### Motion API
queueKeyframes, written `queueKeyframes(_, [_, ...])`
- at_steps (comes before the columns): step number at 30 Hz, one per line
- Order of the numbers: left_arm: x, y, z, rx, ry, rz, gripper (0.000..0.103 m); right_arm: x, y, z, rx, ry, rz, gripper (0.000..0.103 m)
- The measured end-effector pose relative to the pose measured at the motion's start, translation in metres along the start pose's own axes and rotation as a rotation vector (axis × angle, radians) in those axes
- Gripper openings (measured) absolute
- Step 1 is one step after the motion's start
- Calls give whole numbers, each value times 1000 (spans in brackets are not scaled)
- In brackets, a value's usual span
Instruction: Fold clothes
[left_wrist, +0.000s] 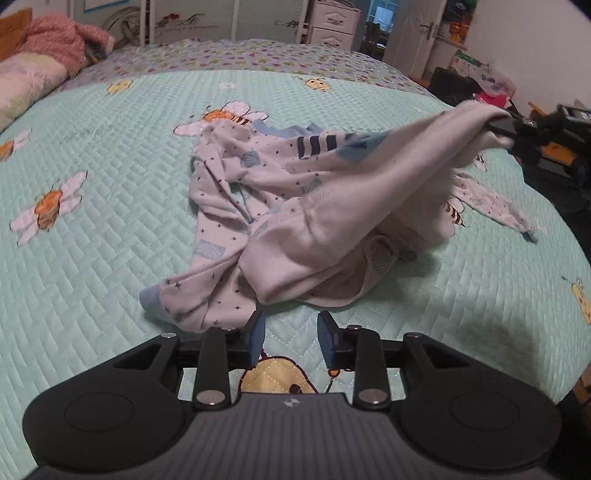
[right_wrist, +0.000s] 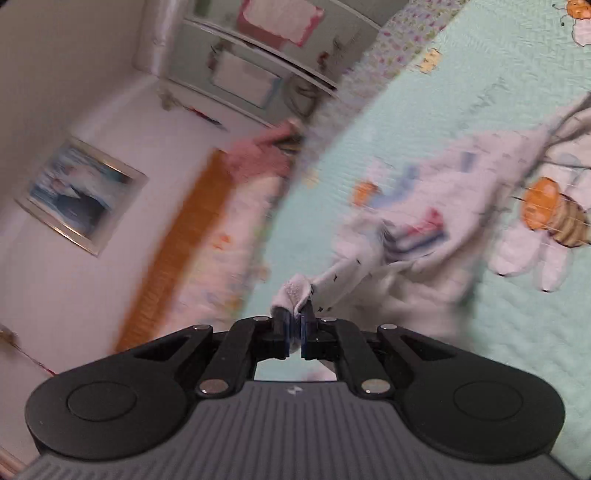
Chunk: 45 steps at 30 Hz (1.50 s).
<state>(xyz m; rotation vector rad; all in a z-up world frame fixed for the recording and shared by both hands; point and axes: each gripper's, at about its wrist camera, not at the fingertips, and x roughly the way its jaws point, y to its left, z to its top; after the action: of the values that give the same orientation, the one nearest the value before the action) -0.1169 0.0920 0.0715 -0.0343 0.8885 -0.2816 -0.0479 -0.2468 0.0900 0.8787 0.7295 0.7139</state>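
Note:
A white garment (left_wrist: 295, 206) with small dark stars, blue patches and blue cuffs lies crumpled on the mint quilted bedspread (left_wrist: 92, 258). My right gripper (left_wrist: 506, 129) holds one corner of it lifted off the bed at the right. In the blurred right wrist view the same gripper (right_wrist: 294, 328) is shut on a fold of the white cloth (right_wrist: 295, 291). My left gripper (left_wrist: 291, 338) hovers low over the bed just in front of the garment's near edge. It is open, with only bedspread between its blue pads.
Pink bedding and pillows (left_wrist: 44, 55) lie at the far left of the bed. White drawers (left_wrist: 332, 22) and a doorway (left_wrist: 380, 26) stand beyond it. Clutter (left_wrist: 491, 85) sits off the bed's right side. A framed picture (right_wrist: 83, 195) hangs on the wall.

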Motion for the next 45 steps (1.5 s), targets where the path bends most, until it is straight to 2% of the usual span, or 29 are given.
queueKeyframes(1, [1, 1, -1, -10, 7, 2, 34, 5, 4, 1, -65, 53, -45, 14])
queueKeyframes(2, [2, 1, -2, -15, 14, 6, 34, 9, 7, -1, -134, 89, -139, 18])
queueKeyframes(3, [3, 1, -2, -13, 14, 9, 34, 9, 8, -5, -189, 98, -247, 22])
queueKeyframes(4, [3, 1, -3, -10, 13, 13, 35, 7, 7, -8, -227, 95, -310, 23])
queueKeyframes(5, [3, 1, -5, -1, 14, 23, 37, 2, 2, -11, -244, 80, -299, 24])
queueKeyframes(7, [6, 1, -7, 14, 18, 46, 38, -7, -6, -20, -287, 83, -268, 40])
queueKeyframes(9, [8, -2, -7, 44, 15, 64, 38, -11, -16, -30, -309, 94, -288, 51])
queueKeyframes(13, [10, -19, -5, 159, -26, 99, 39, -25, -39, -47, -279, -15, -361, 51])
queueKeyframes(16, [15, -41, 0, 340, -102, 116, 45, -27, -57, -55, -236, -52, -472, 51])
queueKeyframes(18, [22, -54, 3, 477, -159, 135, 54, -32, -65, -61, -187, -65, -479, 51])
queueKeyframes(21, [39, -56, 14, 580, -179, 96, 57, -38, -74, -68, -131, -81, -485, 51])
queueKeyframes(26, [70, -47, 40, 584, -84, -28, 57, -40, -77, -73, -126, -62, -494, 52])
queueKeyframes(29, [93, -39, 48, 568, -18, -28, 57, -41, -80, -75, -104, -64, -487, 52])
queueKeyframes(31, [103, -34, 49, 546, 40, -64, 57, -41, -80, -76, -105, -63, -489, 53])
queueKeyframes(32, [108, -31, 49, 535, 69, -82, 54, -41, -80, -76, -108, -62, -490, 53])
queueKeyframes(34, [102, -33, 44, 538, 64, -98, 42, -40, -79, -76, -117, -59, -494, 53])
queueKeyframes(36, [95, -35, 38, 543, 56, -112, 9, -40, -79, -77, -122, -60, -497, 53])
queueKeyframes(40, [84, -42, 24, 544, 13, -64, 3, -38, -79, -79, -135, -63, -508, 53])
queueKeyframes(42, [73, -39, 24, 478, -31, -35, 2, -38, -78, -80, -135, -67, -508, 53])
queueKeyframes(45, [32, -21, 29, 303, -173, -10, 2, -42, -71, -81, -148, -77, -491, 53])
